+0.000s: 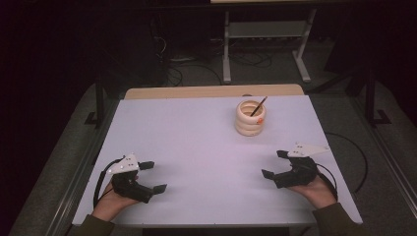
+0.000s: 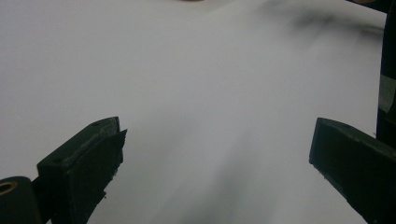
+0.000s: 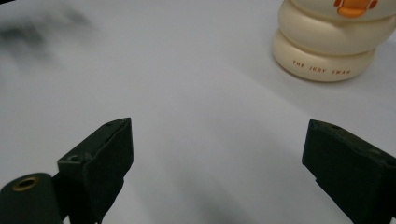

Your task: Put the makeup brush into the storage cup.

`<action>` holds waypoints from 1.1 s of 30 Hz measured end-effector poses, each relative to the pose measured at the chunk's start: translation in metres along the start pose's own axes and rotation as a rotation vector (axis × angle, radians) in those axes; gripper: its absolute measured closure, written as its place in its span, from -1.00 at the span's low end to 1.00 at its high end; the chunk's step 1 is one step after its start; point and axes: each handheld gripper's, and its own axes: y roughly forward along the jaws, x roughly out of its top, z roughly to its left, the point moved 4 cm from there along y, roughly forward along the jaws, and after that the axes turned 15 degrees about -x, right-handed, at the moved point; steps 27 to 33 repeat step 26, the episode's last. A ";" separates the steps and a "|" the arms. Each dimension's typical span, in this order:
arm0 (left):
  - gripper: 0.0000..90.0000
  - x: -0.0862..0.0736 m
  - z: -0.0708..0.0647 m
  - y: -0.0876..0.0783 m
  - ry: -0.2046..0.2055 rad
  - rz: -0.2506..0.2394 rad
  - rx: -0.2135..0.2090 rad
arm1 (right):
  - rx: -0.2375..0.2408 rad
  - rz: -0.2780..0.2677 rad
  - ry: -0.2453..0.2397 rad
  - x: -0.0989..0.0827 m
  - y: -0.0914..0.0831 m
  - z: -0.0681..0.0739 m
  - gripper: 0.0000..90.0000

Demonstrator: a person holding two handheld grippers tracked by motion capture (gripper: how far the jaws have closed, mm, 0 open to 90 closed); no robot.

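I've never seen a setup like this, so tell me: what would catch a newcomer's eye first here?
Probably the cream ringed holder standing alone toward the far right of the white table, with a dark pen leaning out of it. Next, the two black grippers at the near edge, the left gripper and the right gripper, each held in a hand, both open and holding nothing.

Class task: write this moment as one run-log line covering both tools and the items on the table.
left tool: open, empty | right tool: open, empty | holder: upright, far right of table | pencil: leaning inside holder
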 end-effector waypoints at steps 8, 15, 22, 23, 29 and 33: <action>-0.94 -0.001 0.000 0.000 -0.002 0.004 -0.002 | -0.004 0.005 0.018 -0.015 -0.004 0.001 -0.82; -0.94 -0.001 0.000 0.001 0.001 0.013 -0.008 | -0.011 0.018 0.021 -0.026 -0.007 0.000 -0.82; -0.94 -0.002 0.000 0.001 0.003 0.014 -0.008 | -0.012 0.029 0.013 -0.030 -0.007 -0.001 -0.82; -0.94 -0.002 0.000 0.001 0.006 0.017 -0.008 | -0.011 0.032 0.012 -0.030 -0.007 -0.001 -0.82; -0.94 -0.002 0.000 0.002 0.002 0.015 -0.011 | -0.010 0.034 0.006 -0.030 -0.006 0.000 -0.82; -0.94 -0.002 0.000 0.002 0.002 0.015 -0.011 | -0.010 0.034 0.006 -0.030 -0.006 0.000 -0.82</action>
